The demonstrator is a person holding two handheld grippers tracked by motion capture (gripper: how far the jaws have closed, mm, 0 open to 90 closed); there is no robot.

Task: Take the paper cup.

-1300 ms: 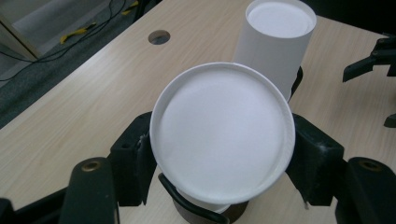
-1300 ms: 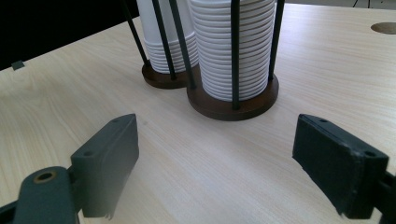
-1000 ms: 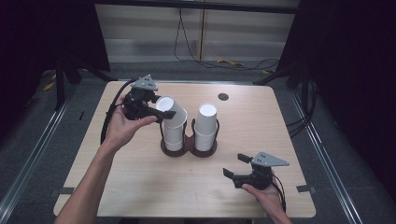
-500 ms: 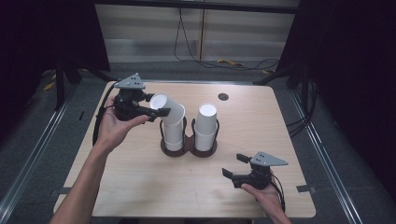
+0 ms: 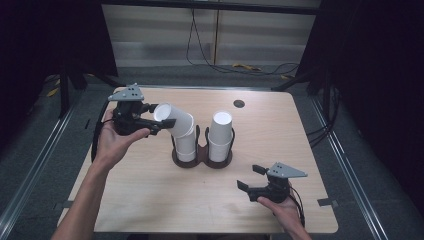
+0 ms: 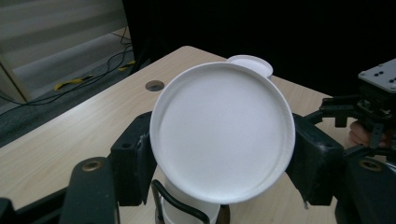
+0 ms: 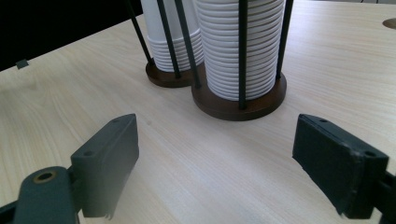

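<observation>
My left claw (image 5: 167, 121) is clamped on the top paper cup (image 5: 173, 119), one black jaw pressed to each side just below its closed white base, which faces me in the left gripper view (image 6: 222, 130). The cup sits tilted toward my left hand (image 5: 116, 145), its mouth end not yet free of the left stack (image 5: 185, 144) it came from. That stack stands in the left ring of the dark wire holder (image 5: 202, 159), and a black upright of the holder runs just beneath my cup in the left gripper view.

My judgement is that the tilt is the risk. If I pull sideways while the rim is caught inside the next cup, the cups below may ride up with it, or the whole holder could tip or slide on the tabletop (image 5: 150, 200). Squeezing harder would only crush the thin wall, and a dented cup jams tighter. A rim snagging on a wire upright would have the same effect.

The right stack (image 5: 220, 136) stands upright in the neighbouring ring, close enough to be knocked if the left one leans.

My right claw (image 5: 248, 177) rests low near the front edge of the tabletop, jaws spread wide with nothing between them, well apart from the holder (image 7: 238, 100), so it is not bracing the base.
</observation>
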